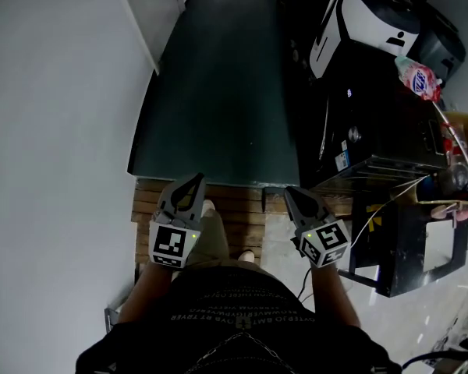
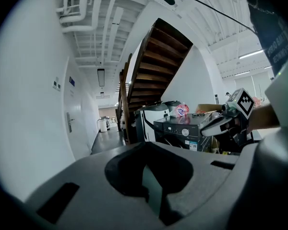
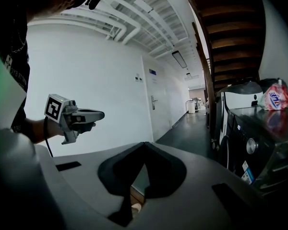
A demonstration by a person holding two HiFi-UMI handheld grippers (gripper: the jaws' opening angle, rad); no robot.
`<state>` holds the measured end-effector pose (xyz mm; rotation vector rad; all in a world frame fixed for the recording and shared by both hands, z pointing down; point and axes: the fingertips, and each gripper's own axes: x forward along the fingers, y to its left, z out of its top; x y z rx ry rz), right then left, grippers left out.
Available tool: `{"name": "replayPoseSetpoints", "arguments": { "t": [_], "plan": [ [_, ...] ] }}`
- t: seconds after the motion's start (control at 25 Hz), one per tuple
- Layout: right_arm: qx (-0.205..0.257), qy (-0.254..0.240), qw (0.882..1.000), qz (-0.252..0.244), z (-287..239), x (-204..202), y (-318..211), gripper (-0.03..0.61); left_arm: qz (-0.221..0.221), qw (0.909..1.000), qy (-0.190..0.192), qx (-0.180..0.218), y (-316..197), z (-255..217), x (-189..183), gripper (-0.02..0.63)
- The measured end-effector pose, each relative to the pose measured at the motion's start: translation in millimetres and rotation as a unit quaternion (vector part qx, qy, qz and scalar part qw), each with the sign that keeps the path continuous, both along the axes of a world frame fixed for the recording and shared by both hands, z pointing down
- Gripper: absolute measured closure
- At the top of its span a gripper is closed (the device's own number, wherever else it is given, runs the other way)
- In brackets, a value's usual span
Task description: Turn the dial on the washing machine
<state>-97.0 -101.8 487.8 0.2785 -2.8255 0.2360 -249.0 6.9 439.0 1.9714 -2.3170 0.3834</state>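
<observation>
The black washing machine (image 1: 374, 142) stands to my right, with its round silver dial (image 1: 355, 135) on the front panel. The dial (image 3: 251, 145) also shows in the right gripper view, and small in the left gripper view (image 2: 186, 132). My left gripper (image 1: 195, 181) and my right gripper (image 1: 291, 195) are held side by side in front of my chest, well short of the machine. Both are shut with nothing between the jaws. Each one sees the other: the right gripper (image 2: 221, 124) and the left gripper (image 3: 89, 115).
A pink detergent bag (image 1: 417, 78) lies on top of the machine. A white and black appliance (image 1: 366, 14) stands behind it. A white wall (image 1: 54, 131) is on my left, a dark corridor floor (image 1: 218, 92) ahead, wooden boards (image 1: 242, 213) under my feet, a staircase (image 2: 153, 66) overhead.
</observation>
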Motion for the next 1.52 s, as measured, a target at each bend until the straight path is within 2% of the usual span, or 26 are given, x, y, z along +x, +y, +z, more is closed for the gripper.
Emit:
{"name": "replayPoseSetpoints", "arguments": {
  "t": [0.56,0.8,1.0,1.16,1.32,1.52],
  "plan": [
    [-0.021,0.004,0.996,0.084,4.5,-100.1,-104.0,0.581,0.073,0.997,0.017,-0.017,-118.4,15.3,-113.6,0.607],
    [-0.031,0.011,0.992,0.118,-26.6,-168.5,-126.6,0.581,0.115,0.993,0.025,-0.011,-155.9,-14.6,-178.3,0.607],
    [-0.023,0.011,0.987,0.161,-70.9,-204.3,-138.4,0.581,0.178,0.9838,0.017,-0.007,-180.8,-46.3,-207.5,0.607],
    [-0.014,0.015,0.98,0.2,-99.8,-196.4,-137.3,0.581,0.218,0.9753,0.034,-0.006,-198.3,-63.1,-203.4,0.607],
    [-0.006,0.024,0.969,0.245,-107.7,-162.7,-135.6,0.581,0.265,0.963,0.046,-0.002,-219.3,-71.5,-173.0,0.607],
    [-0.01,0.018,0.954,0.299,-100.6,-129.2,-140.2,0.581,0.326,0.9445,0.038,0.005,-240.4,-77.7,-134.6,0.607]
  ]
}}
